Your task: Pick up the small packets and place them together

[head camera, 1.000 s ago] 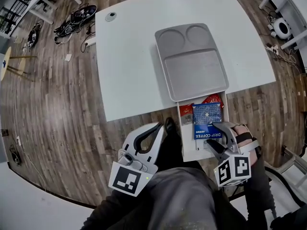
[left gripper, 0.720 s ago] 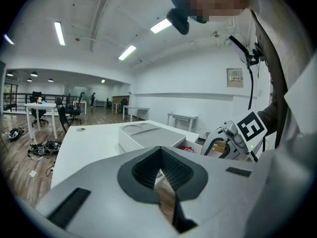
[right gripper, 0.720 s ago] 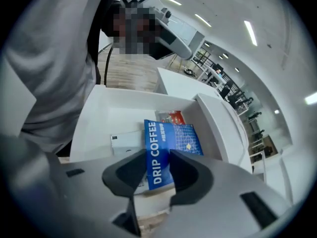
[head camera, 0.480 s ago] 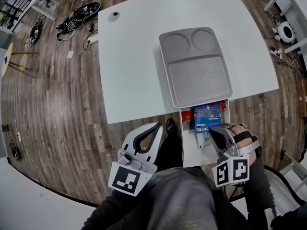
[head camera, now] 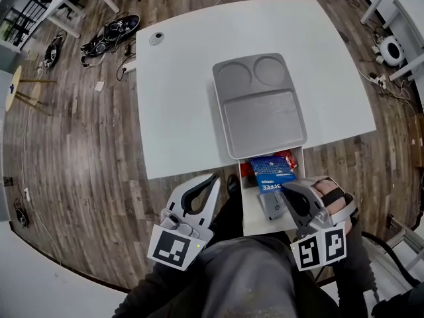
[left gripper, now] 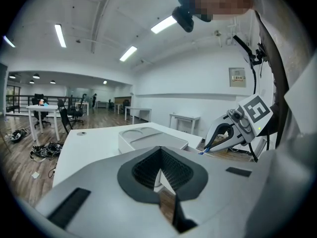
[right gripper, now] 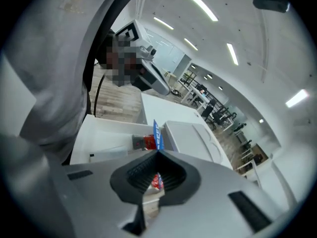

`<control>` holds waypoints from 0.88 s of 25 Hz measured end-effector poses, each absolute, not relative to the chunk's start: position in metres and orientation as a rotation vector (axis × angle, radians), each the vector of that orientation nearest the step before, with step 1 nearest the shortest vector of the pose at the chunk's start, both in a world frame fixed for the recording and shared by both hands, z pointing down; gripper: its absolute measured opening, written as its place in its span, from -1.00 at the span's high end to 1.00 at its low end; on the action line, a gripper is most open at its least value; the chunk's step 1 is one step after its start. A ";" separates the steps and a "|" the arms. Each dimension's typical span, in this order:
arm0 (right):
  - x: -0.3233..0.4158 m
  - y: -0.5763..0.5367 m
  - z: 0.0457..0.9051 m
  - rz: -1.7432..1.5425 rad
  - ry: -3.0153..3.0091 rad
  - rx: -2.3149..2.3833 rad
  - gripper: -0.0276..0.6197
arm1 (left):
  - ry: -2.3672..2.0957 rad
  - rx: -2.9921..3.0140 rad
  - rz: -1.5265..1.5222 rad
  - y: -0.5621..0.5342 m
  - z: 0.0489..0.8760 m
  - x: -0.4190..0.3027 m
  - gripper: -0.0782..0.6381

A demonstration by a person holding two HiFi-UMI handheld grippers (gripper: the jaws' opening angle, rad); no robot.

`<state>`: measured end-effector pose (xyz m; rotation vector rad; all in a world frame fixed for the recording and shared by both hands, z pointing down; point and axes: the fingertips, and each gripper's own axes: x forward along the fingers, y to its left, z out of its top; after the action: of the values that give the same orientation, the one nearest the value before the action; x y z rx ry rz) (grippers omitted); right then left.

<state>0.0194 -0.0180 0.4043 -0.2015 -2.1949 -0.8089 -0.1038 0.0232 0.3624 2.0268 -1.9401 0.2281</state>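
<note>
White table (head camera: 179, 78) over wood flooring, grey tray (head camera: 262, 105) on it, open drawer (head camera: 250, 222) under its near edge. Jaws of my right gripper (head camera: 285, 191) have just closed on the near end of the blue drip coffee packet (head camera: 270, 169), to lift it from the drawer. Face up, its long axis points toward the tray. My left gripper (head camera: 213, 179) waits, pressed together, empty.

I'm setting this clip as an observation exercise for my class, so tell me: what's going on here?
A person stands at a white table with a claw in each hand. The right claw has just closed on a blue coffee packet over the white box at the table's near edge, below the grey tray. Red packets lie in the box. The left claw is shut and empty, off to the side.
</note>
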 end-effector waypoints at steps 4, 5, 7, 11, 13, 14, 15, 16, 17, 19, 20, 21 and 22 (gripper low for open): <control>0.027 -0.012 0.387 -0.852 -2.273 -0.217 0.90 | -2.016 1.992 0.246 0.035 0.351 -0.088 0.79; 0.029 -0.011 0.382 -0.868 -2.292 -0.222 0.90 | -2.046 1.975 0.235 0.039 0.348 -0.084 0.79; 0.031 -0.009 0.371 -0.893 -2.331 -0.238 0.89 | -2.098 1.930 0.218 0.049 0.344 -0.076 0.79; 0.033 -0.006 0.346 -0.931 -2.389 -0.260 0.90 | -2.156 1.874 0.222 0.065 0.337 -0.066 0.79; 0.033 -0.005 0.335 -0.955 -2.408 -0.269 0.90 | -2.196 1.854 0.206 0.069 0.330 -0.065 0.79; 0.032 -0.004 0.329 -0.965 -2.417 -0.273 0.90 | -2.212 1.845 0.197 0.071 0.327 -0.064 0.79; 0.031 -0.003 0.323 -0.975 -2.426 -0.276 0.90 | -2.225 1.840 0.187 0.073 0.325 -0.063 0.79; 0.030 -0.003 0.318 -0.985 -2.435 -0.278 0.89 | -2.235 1.840 0.178 0.075 0.323 -0.062 0.79; 0.028 -0.005 0.312 -0.996 -2.443 -0.276 0.89 | -2.241 1.842 0.171 0.076 0.322 -0.061 0.79; 0.023 -0.012 0.303 -1.018 -2.456 -0.258 0.90 | -2.255 1.838 0.159 0.077 0.320 -0.061 0.79; 0.020 -0.018 0.300 -1.029 -2.459 -0.242 0.90 | -2.266 1.832 0.151 0.077 0.319 -0.063 0.79; 0.017 -0.025 0.297 -1.038 -2.461 -0.221 0.89 | -2.279 1.825 0.144 0.078 0.319 -0.066 0.79; 0.013 -0.034 0.294 -1.046 -2.459 -0.195 0.90 | -2.292 1.816 0.140 0.079 0.318 -0.069 0.79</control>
<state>0.0132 -0.0344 0.2943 -0.1950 -2.4591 -1.0465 -0.0692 0.0794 0.3183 1.8160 -2.2917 0.1400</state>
